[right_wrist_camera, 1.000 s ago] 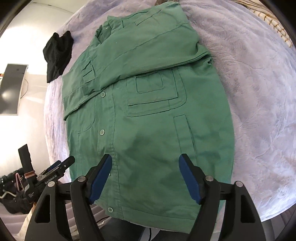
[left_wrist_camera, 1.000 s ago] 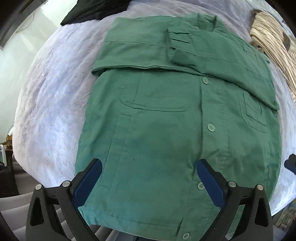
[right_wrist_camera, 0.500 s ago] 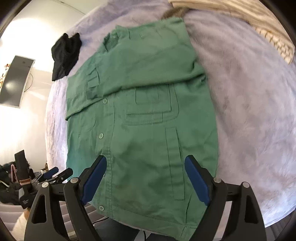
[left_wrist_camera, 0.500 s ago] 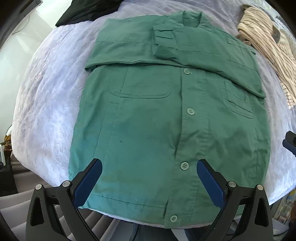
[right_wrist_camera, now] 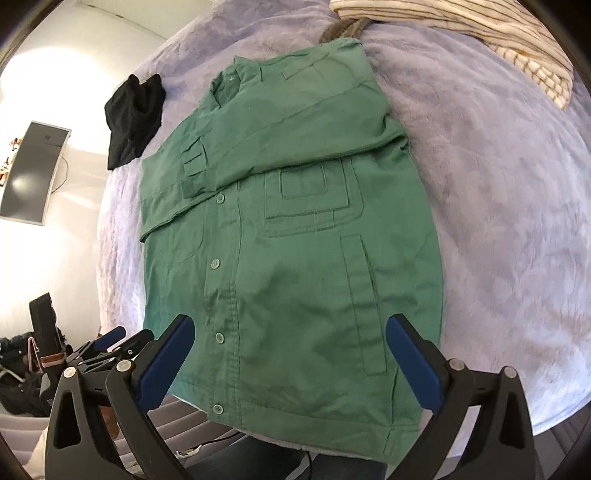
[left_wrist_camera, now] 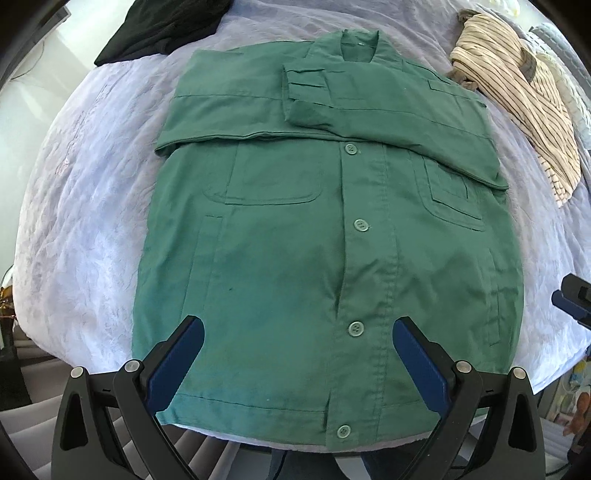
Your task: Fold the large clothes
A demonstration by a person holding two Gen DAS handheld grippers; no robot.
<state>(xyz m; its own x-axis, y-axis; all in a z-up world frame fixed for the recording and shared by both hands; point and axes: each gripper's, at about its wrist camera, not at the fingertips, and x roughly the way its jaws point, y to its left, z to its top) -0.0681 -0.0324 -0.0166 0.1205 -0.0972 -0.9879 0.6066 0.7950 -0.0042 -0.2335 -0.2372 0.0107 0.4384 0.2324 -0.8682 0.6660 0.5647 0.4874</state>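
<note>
Green button-front jacket (left_wrist_camera: 295,240), front up on the lavender bedspread (left_wrist_camera: 92,192), sleeves crossed over the chest to narrow it: you are hovering your left gripper (left_wrist_camera: 299,354) released, your right gripper (right_wrist_camera: 291,350) opening on nothing, both over the hem (left_wrist_camera: 258,402), likely for the next fold

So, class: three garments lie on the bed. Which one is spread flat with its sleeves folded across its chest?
The green jacket, buttoned and flat in the middle. The black garment is a bunched heap at the far left, and the striped shirt lies crumpled at the right.
</note>
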